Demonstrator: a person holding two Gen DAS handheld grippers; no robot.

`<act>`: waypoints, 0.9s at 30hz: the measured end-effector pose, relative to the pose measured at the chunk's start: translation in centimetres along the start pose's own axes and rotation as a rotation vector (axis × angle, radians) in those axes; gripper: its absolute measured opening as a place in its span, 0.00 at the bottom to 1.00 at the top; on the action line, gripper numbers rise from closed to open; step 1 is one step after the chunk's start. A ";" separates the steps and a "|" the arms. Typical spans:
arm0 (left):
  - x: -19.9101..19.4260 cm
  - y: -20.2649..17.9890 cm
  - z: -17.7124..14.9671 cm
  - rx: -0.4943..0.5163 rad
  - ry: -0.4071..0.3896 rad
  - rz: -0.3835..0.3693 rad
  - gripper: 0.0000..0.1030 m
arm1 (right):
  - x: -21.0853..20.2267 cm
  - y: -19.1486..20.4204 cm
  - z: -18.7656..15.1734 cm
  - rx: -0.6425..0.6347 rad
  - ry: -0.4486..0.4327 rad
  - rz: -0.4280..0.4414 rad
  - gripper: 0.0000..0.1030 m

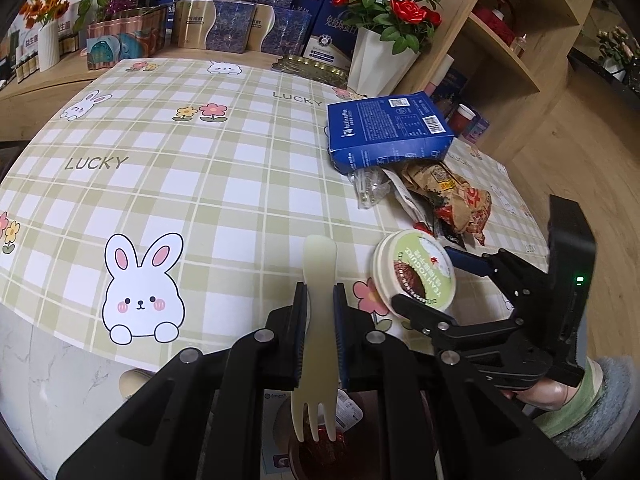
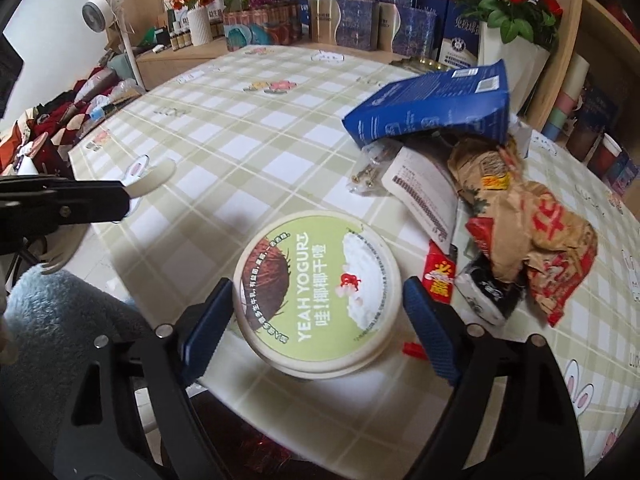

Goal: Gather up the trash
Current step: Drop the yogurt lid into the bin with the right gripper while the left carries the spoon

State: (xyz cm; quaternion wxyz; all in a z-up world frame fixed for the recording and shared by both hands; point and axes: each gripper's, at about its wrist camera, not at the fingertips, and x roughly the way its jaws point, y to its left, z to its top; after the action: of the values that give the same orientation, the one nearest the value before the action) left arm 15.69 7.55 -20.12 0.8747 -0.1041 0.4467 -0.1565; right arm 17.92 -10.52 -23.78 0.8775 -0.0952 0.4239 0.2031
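Trash sits in a loose heap toward the near right edge of the checked tablecloth [image 1: 168, 184]: a blue coffee box [image 1: 386, 130] propped on crumpled brown wrappers [image 2: 532, 232], a small clear bag of screws [image 2: 370, 174], a printed leaflet [image 2: 426, 196] and a red packet [image 2: 442, 278]. Nearest the table edge lies a round yogurt lid [image 2: 318, 292], and the right gripper [image 2: 318, 322] brackets it with one blue pad on each side, the jaws wide and the pads not yet visibly pressing, so this looks like the line-up for a pinch across its rim. The left gripper [image 1: 320, 320] is clamped on a pale plastic fork [image 1: 318, 332], tines hanging down over a dark bin [image 1: 316, 452] below the table edge that already holds red scraps, presumably poised there so the fork can drop in. A person's hand [image 1: 540, 394] in a fuzzy grey sleeve carries the right tool. Rabbits, flowers and the word LUCKY decorate the cloth. Behind it stand stacked gift boxes [image 1: 236, 28], a white vase of red roses [image 1: 394, 8], wooden shelving [image 1: 516, 40] and, farther left, a small white fan [image 2: 102, 8].
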 end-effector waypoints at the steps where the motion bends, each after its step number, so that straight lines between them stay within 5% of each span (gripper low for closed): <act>1: -0.2 -0.1 -0.1 0.001 -0.001 -0.001 0.13 | -0.7 -0.1 -0.1 0.004 -0.011 0.006 0.82; 13: -2.5 -3.3 -2.3 0.050 0.002 -0.032 0.13 | -8.2 -1.1 -4.9 0.057 -0.039 0.032 0.82; 20: -3.7 -5.8 -4.5 0.100 0.010 -0.058 0.13 | -10.4 -0.7 -10.7 0.086 0.036 0.062 0.82; 27: -4.1 -7.2 -6.0 0.123 0.027 -0.067 0.13 | -8.1 -0.6 -15.1 0.165 0.153 0.091 0.82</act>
State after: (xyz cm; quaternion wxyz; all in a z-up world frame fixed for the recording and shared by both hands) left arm 7.27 2.11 -18.25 0.8677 -0.0629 0.4441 -0.2144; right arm 3.00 -18.42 -26.84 0.8373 -0.0187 0.5088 0.1993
